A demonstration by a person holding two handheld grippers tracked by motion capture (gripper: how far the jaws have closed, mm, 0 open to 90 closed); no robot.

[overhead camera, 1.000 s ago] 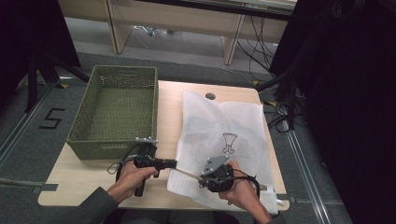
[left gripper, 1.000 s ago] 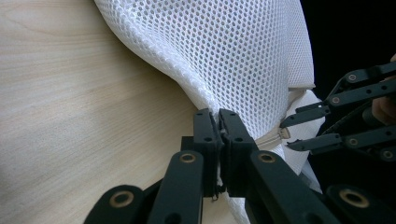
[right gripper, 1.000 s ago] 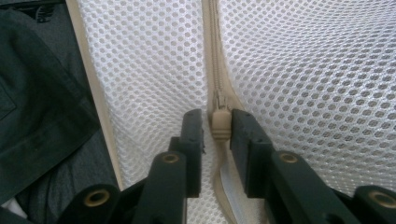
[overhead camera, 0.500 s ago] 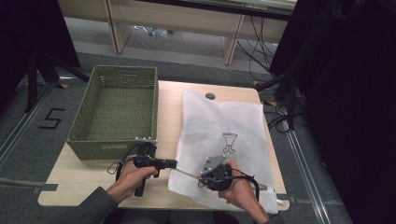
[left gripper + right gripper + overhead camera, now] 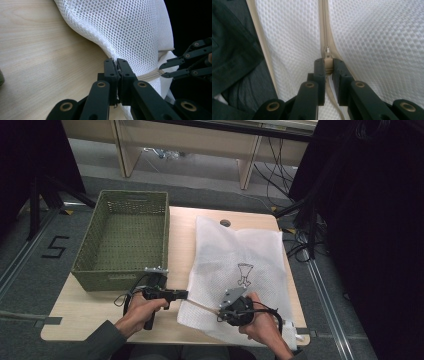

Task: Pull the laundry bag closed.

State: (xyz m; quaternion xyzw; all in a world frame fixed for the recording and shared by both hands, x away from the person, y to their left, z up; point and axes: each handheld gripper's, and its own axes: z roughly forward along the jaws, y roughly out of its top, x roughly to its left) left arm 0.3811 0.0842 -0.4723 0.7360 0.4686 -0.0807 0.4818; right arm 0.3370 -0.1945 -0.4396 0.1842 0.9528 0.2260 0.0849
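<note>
The white mesh bag (image 5: 239,270) lies flat on the wooden surface (image 5: 180,240), just beside the right wall of the green basket (image 5: 122,240). The bag's near edge reaches toward the front rim of the surface, and its near right corner lies at that rim. Its far edge ends short of the round hole (image 5: 225,223) in the surface, which sits beyond the bag.

The left gripper (image 5: 182,294) is positioned at the bag's near left corner, in front of the basket's near right corner. In the left gripper view, the fingers (image 5: 110,75) are fully closed on a fold of mesh at the bag's edge, just above the beige zipper tape (image 5: 150,75). The fabric rises from the surface into the grip.

The right gripper (image 5: 225,312) is positioned over the bag's near edge, to the right of the left gripper. In the right gripper view, its fingers (image 5: 319,72) have just been closing, and they are now clamped on the beige zipper pull (image 5: 327,63), which stands between them on the zipper line (image 5: 323,30).

A strip of bare surface remains between the basket and the bag. More bare surface lies in front of the basket, left of the left gripper. To the right of the bag only a narrow margin of surface remains before the edge.
</note>
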